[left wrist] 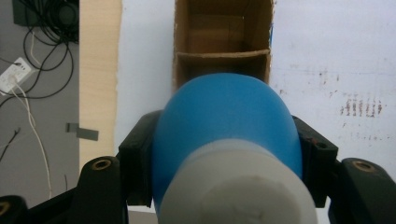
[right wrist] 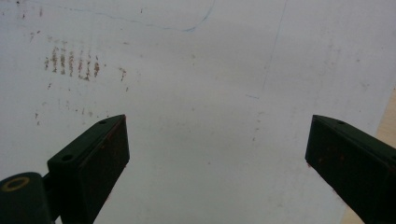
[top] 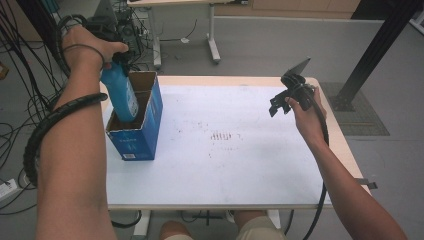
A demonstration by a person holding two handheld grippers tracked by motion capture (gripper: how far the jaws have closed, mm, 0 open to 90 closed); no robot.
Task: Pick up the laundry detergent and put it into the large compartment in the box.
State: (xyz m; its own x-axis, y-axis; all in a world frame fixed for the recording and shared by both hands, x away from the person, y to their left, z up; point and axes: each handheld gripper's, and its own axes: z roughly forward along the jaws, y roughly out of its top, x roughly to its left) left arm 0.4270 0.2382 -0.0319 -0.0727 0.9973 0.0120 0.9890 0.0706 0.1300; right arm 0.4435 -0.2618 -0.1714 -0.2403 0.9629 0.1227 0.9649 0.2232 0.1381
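Work in hand: a blue bottle [top: 121, 95] is being lowered, tilted, into an open cardboard box [top: 135, 141] at the bench's [top: 240, 170] left side.
Done: its base is seen inside the near compartment.
Left: seating and release, as judged.
Left gripper [left wrist: 224, 154]: jaws clamped on the bottle's shoulder.
Right gripper [right wrist: 217, 154]: jaws held wide apart, nothing between them, above bare bench.
In the way: the box divider [left wrist: 223, 56], just behind the bottle.
Around: cables on the floor [top: 260, 45].
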